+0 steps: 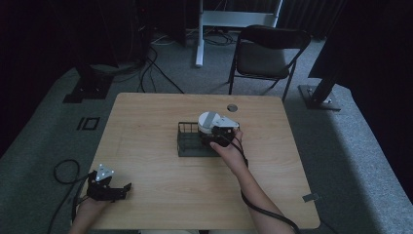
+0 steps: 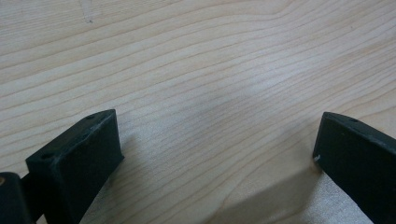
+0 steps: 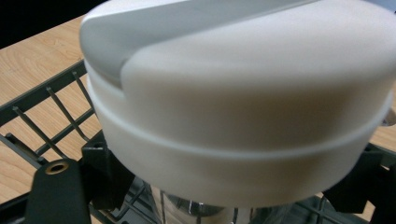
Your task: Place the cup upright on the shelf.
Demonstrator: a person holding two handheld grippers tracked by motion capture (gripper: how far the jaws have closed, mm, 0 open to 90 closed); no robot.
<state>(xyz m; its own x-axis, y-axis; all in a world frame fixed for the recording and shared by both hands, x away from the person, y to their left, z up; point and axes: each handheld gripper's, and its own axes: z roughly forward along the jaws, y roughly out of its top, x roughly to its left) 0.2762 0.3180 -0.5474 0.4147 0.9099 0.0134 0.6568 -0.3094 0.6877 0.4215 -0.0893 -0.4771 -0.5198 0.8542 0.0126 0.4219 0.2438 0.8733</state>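
Note:
A round white container with a white-and-grey lid point(image 1: 210, 120) point(image 3: 233, 93) stands upright in the right half of a black wire basket point(image 1: 187, 142) point(image 3: 44, 93) at the middle of the table. My right gripper point(image 1: 217, 138) point(image 3: 229, 186) is shut on the container just under the lid, one black jaw on each side of its shiny body. Near the table's front left corner my left gripper point(image 1: 122, 189) point(image 2: 215, 149) lies low over the bare wood. It is open, with nothing between its jaws.
The wooden table point(image 1: 146, 161) has a round cable hole point(image 1: 232, 107) behind the basket. A folding chair point(image 1: 268, 53) stands beyond the far edge. Cables and dark stands lie on the grey floor at the back left.

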